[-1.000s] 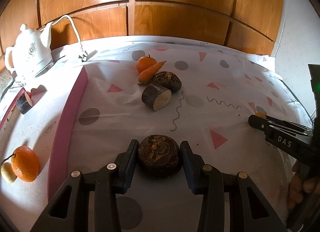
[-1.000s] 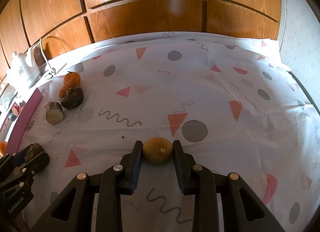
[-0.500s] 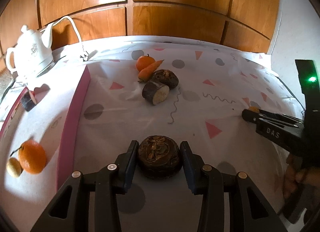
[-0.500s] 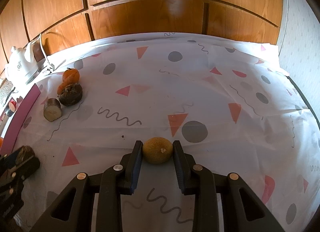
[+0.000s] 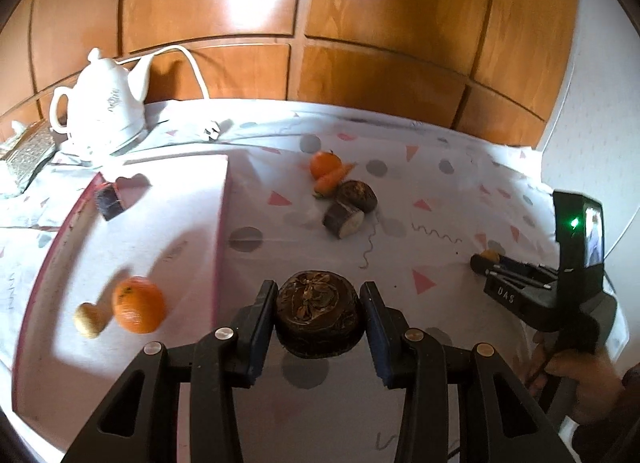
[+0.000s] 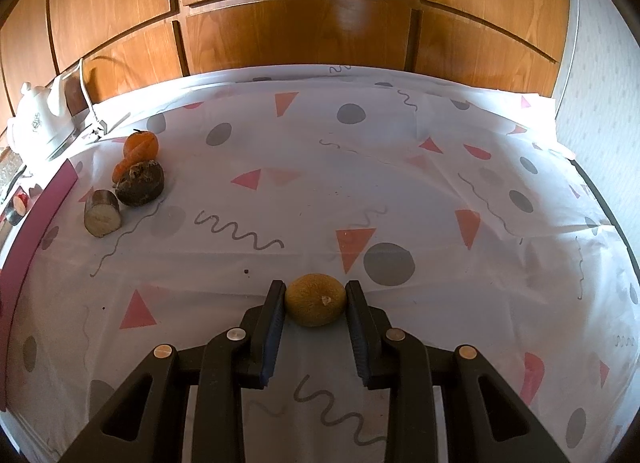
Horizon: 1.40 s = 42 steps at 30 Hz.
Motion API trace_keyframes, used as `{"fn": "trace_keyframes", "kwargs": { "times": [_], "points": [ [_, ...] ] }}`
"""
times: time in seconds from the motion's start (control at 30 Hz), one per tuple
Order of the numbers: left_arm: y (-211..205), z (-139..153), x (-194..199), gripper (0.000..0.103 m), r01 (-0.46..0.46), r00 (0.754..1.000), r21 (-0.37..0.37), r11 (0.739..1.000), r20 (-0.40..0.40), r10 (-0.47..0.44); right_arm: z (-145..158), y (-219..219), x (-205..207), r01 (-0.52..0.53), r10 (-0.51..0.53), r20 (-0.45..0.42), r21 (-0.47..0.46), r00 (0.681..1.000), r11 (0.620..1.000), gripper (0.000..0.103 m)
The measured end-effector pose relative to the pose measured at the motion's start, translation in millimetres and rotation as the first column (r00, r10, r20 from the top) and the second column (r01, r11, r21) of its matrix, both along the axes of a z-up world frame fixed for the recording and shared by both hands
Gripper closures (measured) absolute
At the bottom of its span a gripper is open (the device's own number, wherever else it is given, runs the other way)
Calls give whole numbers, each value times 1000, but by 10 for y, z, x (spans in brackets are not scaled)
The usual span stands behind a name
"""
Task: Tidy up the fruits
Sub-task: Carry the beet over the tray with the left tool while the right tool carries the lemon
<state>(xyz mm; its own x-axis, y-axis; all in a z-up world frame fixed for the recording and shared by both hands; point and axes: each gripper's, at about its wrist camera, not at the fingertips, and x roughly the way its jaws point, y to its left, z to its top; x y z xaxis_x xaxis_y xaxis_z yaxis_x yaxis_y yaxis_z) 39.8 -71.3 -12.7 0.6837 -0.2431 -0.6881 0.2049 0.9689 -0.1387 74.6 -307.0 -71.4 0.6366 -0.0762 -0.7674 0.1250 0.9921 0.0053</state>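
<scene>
Fruits and roots lie in three places. Biggest of all is the table under its patterned tablecloth (image 6: 400, 183), white with grey dots and pink triangles, with wooden panelling (image 5: 360, 23) behind it. On the left end sits a pink-edged white tray (image 5: 222, 223), and behind that a white teapot (image 5: 106, 103).

The left gripper (image 5: 319, 313) is clamped on a dark round root (image 5: 319, 313); the piece sits squarely between the two pads, touching both, with its knotted top toward the camera. Its shadow falls on the cloth beneath, so it looks lifted clear, just right of the tray's edge. The right gripper (image 6: 316, 305) is closed on a small yellowish-brown fruit (image 6: 316, 305), held between the fingertips with both pads pressing its sides. From the left camera that gripper shows at the far right, with a hand (image 5: 588, 379) on its handle.

In the tray an orange tangerine (image 5: 138, 305) lies with a small tan fruit (image 5: 89, 319) just beside it, and a dark cut piece (image 5: 109, 201) lies near the far corner. Out on the cloth, well apart from both grippers, a cluster huddles together: another dark root (image 6: 141, 183), a cut root chunk (image 6: 102, 215) showing its pale face, a second tangerine (image 6: 141, 143) and a carrot (image 5: 334, 179) leaning against it.
</scene>
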Motion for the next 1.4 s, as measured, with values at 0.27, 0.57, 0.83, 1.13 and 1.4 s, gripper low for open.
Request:
{"fn": "trace_keyframes", "kwargs": {
  "times": [0.27,0.57,0.83,1.13,1.4],
  "points": [
    [329,112,-82,60,-69,997,-13,998,15,69,9,81,20,-2,1,-11,-57,1000,998,73],
    [653,82,-122,60,-137,991,-26,990,3,137,29,123,25,0,-1,-22,-81,1000,997,73],
    [986,-20,-105,60,-217,976,-33,976,-24,216,105,333,-50,-28,28,-11,-7,1000,1000,73],
    [1337,-63,-43,60,-304,953,-33,952,-34,302,270,1056,-136,-229,228,27,44,973,973,73],
    [1622,-24,86,60,-350,937,-23,937,-34,349,485,1644,-243,-403,396,76,142,915,904,73]
  ]
}}
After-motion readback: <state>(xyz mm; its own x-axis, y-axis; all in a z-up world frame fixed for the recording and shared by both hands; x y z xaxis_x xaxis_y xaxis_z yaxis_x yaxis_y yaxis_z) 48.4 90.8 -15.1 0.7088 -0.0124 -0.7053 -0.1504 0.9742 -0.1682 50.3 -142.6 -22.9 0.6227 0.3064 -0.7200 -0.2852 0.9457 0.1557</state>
